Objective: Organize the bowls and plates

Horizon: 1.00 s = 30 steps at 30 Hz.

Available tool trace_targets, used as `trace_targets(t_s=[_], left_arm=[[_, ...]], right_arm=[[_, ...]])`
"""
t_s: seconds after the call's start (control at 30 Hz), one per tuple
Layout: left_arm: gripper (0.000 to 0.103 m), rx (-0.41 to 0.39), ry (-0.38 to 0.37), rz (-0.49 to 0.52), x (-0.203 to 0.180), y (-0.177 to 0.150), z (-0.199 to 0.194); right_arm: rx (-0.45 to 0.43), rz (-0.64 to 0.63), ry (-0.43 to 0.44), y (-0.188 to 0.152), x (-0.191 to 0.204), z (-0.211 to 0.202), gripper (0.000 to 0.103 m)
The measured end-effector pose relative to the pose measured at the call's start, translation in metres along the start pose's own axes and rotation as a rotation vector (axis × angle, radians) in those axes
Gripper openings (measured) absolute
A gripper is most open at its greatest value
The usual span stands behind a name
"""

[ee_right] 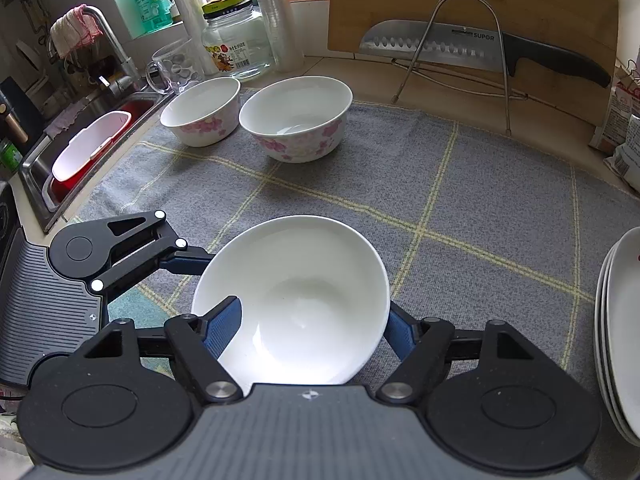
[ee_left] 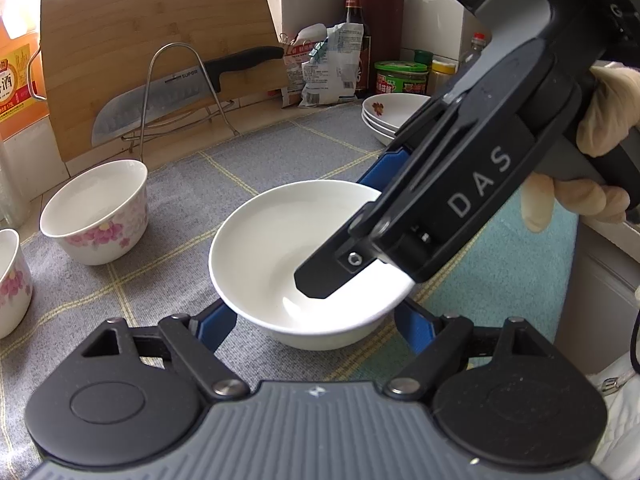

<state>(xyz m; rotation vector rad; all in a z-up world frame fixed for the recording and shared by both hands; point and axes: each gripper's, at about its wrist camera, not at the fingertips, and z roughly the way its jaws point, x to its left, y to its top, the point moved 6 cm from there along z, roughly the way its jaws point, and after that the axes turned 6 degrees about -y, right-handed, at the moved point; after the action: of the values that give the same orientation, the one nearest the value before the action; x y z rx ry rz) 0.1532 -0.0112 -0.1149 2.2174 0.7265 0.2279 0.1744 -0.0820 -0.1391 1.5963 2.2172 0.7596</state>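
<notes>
Clamped from both sides on the plain white bowl (ee_left: 264, 248) with the left hand-held gripper (ee_left: 314, 320), over the grey checked cloth (ee_left: 180, 208) on the counter (ee_left: 260, 120). Spread apart on the right hand-held gripper (ee_right: 312, 330): one finger inside the bowl, the other outside its rim.

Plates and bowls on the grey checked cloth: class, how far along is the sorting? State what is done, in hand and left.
Done: the shallow white plates sit stacked. In hand: the plain white bowl, with the left gripper seemingly clamped on its sides and the right gripper open across its rim. Left: the two pink-flowered bowls stand side by side, not nested.
</notes>
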Motion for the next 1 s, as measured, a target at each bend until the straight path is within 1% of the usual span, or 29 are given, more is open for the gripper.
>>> trace_targets(t_s=[0.17, 0.27, 0.4, 0.53, 0.63, 0.83, 0.9, 1.0], left_arm=[[0.085, -0.002, 0.003, 0.004, 0.0, -0.001, 0.0], [0.086, -0.01, 0.006, 0.011, -0.002, 0.0, 0.0], [0.087, -0.011, 0.0, 0.014, -0.003, -0.002, -0.001], [0.091, -0.028, 0.002, -0.005, 0.0, -0.004, -0.011], [0.094, -0.03, 0.025, -0.034, 0.008, -0.008, -0.024], [0.095, -0.025, 0.078, -0.085, 0.029, -0.019, -0.054], [0.095, -0.029, 0.111, -0.092, 0.038, -0.021, -0.061], [0.095, -0.051, 0.183, -0.107, 0.054, -0.018, -0.063]], right_arm=[[0.002, 0.002, 0.002, -0.001, 0.001, 0.002, 0.082], [-0.002, 0.003, 0.001, -0.001, 0.002, 0.002, 0.088], [-0.02, 0.001, -0.017, 0.002, 0.002, 0.0, 0.1], [-0.027, 0.001, -0.033, 0.004, -0.001, -0.003, 0.102], [-0.031, -0.01, -0.041, 0.005, 0.0, -0.005, 0.103], [-0.051, -0.056, -0.047, 0.016, 0.007, -0.011, 0.103], [-0.062, -0.073, -0.047, 0.021, 0.009, -0.012, 0.103], [-0.077, -0.101, -0.053, 0.031, 0.012, -0.012, 0.103]])
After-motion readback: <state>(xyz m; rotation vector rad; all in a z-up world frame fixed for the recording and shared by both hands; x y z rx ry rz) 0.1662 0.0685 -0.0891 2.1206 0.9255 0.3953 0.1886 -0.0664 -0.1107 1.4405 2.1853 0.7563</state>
